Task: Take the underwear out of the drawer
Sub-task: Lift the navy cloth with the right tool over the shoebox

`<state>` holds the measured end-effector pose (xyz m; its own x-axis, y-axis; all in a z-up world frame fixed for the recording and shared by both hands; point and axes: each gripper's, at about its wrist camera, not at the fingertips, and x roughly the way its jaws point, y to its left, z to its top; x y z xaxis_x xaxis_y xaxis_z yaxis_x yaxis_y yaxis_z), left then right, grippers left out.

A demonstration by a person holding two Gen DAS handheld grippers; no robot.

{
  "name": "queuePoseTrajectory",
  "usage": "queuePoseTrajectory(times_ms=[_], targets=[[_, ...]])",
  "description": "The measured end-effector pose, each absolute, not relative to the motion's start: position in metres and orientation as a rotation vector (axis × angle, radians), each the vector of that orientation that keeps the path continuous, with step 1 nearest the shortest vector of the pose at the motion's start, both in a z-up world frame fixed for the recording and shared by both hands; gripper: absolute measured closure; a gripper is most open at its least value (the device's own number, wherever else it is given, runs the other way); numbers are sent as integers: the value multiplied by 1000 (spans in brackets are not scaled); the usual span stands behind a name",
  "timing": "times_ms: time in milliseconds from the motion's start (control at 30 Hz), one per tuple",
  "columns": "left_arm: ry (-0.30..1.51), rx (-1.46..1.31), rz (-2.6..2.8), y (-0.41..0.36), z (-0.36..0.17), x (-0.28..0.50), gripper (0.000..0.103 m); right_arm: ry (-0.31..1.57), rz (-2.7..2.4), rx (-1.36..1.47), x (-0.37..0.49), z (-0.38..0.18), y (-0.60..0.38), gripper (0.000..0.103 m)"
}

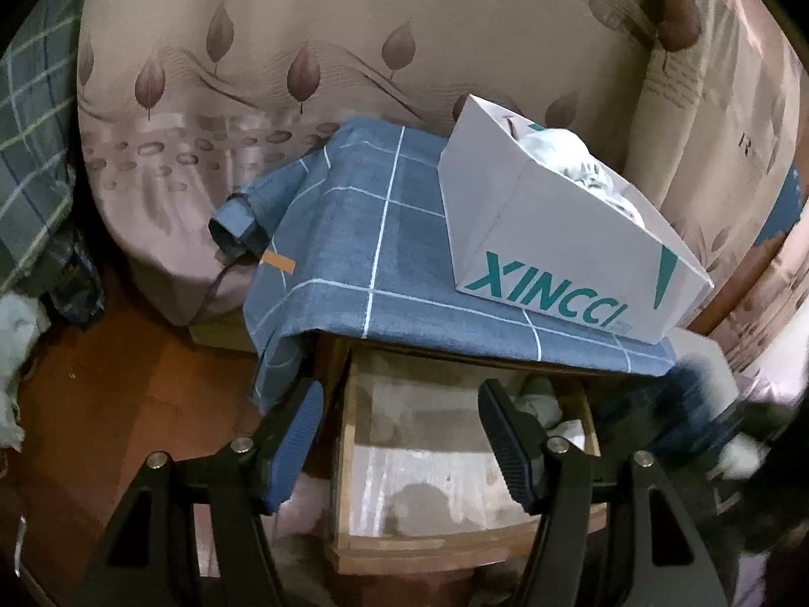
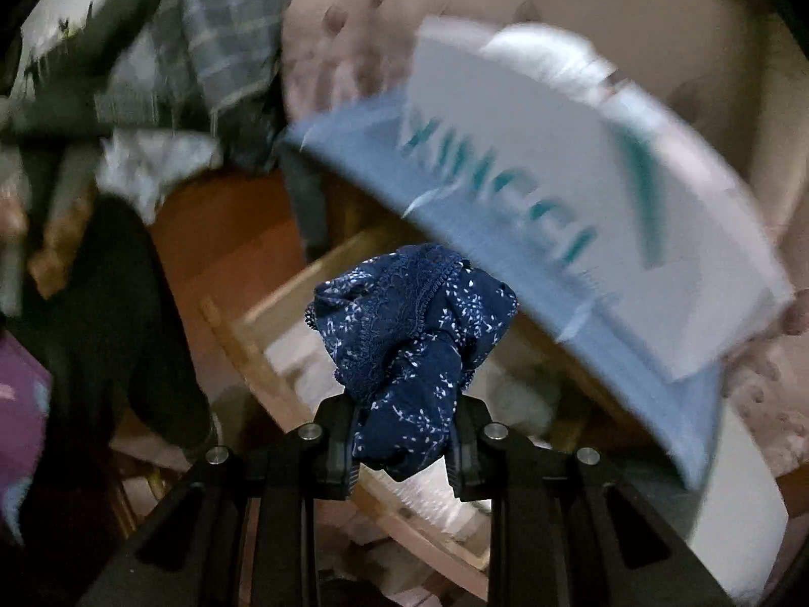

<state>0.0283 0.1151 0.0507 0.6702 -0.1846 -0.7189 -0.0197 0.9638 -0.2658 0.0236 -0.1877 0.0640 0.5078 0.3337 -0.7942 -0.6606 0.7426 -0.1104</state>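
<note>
The right gripper (image 2: 402, 447) had its fingers clamped on the underwear (image 2: 412, 334), a bunched piece of navy cloth with small white flecks and a scalloped lace edge. The cloth bulged up and forward out of the narrow gap between the fingers, clear of the drawer (image 2: 263, 323), whose pale wooden frame lay blurred below and behind it. The whole right wrist view was smeared, so little else there could be read sharply.

The left gripper (image 1: 399, 435) hung over the open drawer (image 1: 404, 551) with its fingers well apart and nothing between them. Its blue ribbed pads (image 1: 298, 435) stood on either side of the drawer's pale, papered bottom. A few light, crumpled garments (image 1: 548, 404) lay in the far right corner of the drawer, partly hidden behind the right-hand finger.

The drawer stuck out from under a small table (image 1: 328, 354) draped in a blue cloth (image 1: 364, 232) with thin white grid lines. On that cloth, toward the right, sat a white cardboard box (image 1: 556, 243) printed with teal letters reading XINCCI, open at the top, with pale crumpled fabric (image 1: 571, 157) inside. Behind the table hung beige bedding (image 1: 253, 50) printed with brown leaves. A grey plaid pillow (image 1: 30, 141) showed at the far left, above a reddish wooden floor (image 1: 126, 379).
</note>
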Motion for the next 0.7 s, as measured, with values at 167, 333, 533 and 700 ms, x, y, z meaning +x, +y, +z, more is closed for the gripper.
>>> queuePoseTrajectory(times_ms=[167,333,533,700], targets=[[846,-180,-110,99,49,27,37,744,557,-310,50,142,-223,80],[841,-120,-141,87,50,23,37,712,481,-239,97,180,-247,80],[877,-96,-164,81,45,27,37,778,414,-200,177,176,-256,80],[872,-74,-179,75,44,24,37,853,366,-176,237,157,-259,80]])
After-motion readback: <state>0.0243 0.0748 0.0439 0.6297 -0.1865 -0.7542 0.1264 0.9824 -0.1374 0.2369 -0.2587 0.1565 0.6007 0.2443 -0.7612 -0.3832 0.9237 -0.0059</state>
